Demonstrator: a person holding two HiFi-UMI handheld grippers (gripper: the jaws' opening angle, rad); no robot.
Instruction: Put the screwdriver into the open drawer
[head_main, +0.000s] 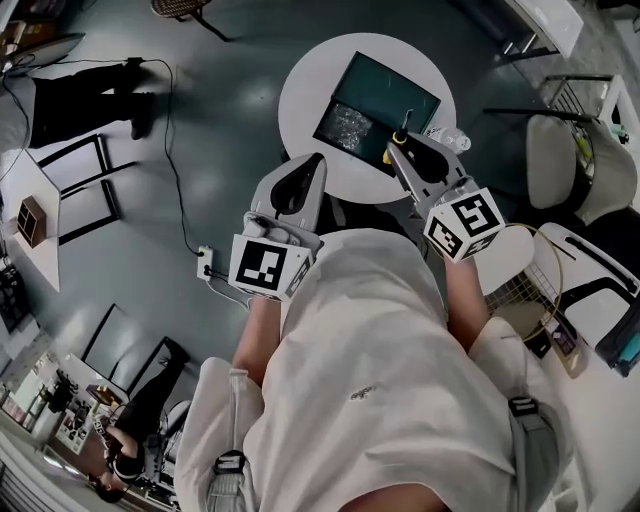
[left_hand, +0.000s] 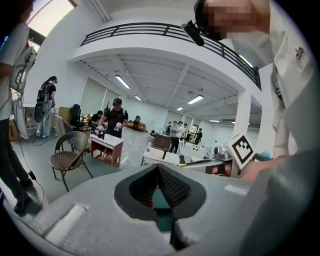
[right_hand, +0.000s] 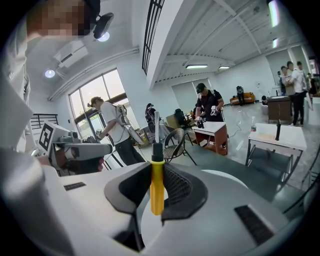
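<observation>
A dark green open drawer (head_main: 383, 92) lies on a round white table (head_main: 305, 95) ahead of me, with a crinkly clear bag (head_main: 350, 127) in its near part. My right gripper (head_main: 399, 143) is shut on the screwdriver (right_hand: 157, 186), gripping the yellow handle. The metal shaft (right_hand: 156, 125) points out past the jaws. In the head view the screwdriver's yellow handle (head_main: 397, 138) hovers over the drawer's near right corner. My left gripper (head_main: 316, 160) is shut and empty, held beside the table's near edge, its pads (left_hand: 172, 186) meeting at the tip.
A clear bottle (head_main: 452, 139) lies on the table right of the drawer. White chairs (head_main: 565, 165) and a wire basket (head_main: 520, 290) stand to the right. A power strip (head_main: 206, 264) with a cable lies on the floor at left. A wicker chair (left_hand: 70, 155) and several people stand farther off.
</observation>
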